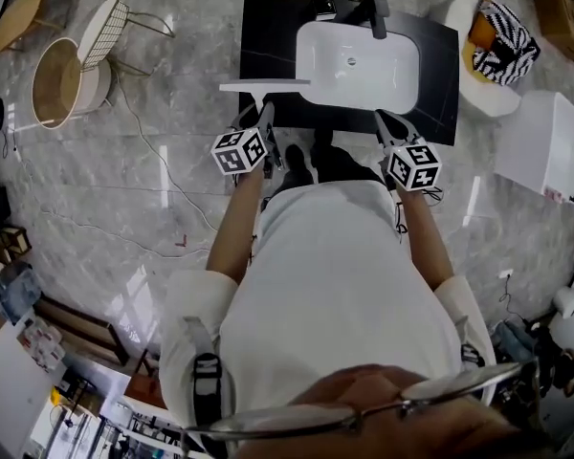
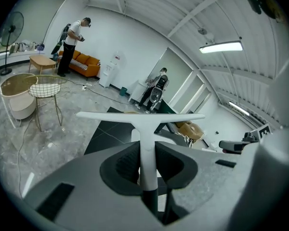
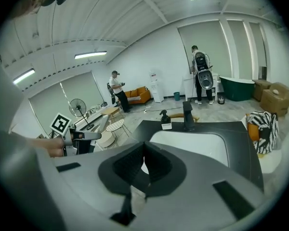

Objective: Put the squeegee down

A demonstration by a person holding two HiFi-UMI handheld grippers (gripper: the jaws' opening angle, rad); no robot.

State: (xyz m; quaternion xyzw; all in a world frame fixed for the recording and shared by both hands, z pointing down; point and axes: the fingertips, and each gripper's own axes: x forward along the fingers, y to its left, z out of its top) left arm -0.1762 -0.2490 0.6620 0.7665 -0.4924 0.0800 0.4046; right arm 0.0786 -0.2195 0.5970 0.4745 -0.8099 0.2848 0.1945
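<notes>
The squeegee (image 1: 265, 87) is white and T-shaped, and its blade hangs over the left front edge of the black counter (image 1: 268, 32), beside the white sink (image 1: 311, 41). My left gripper (image 1: 265, 115) is shut on its handle. In the left gripper view the handle (image 2: 147, 150) stands upright between the pads, with the blade (image 2: 139, 116) lying across above them. My right gripper (image 1: 387, 124) hovers at the counter's front right, shut and holding nothing. In the right gripper view its pads (image 3: 135, 165) meet in front of the sink (image 3: 202, 146).
A black faucet (image 1: 378, 8) and a soap bottle (image 1: 325, 8) stand behind the basin. On the floor to the left are a wire chair (image 1: 105, 27) and a round tub (image 1: 62, 79). To the right are a white seat with a striped cushion (image 1: 502, 41) and a white box (image 1: 550, 146). People stand far off.
</notes>
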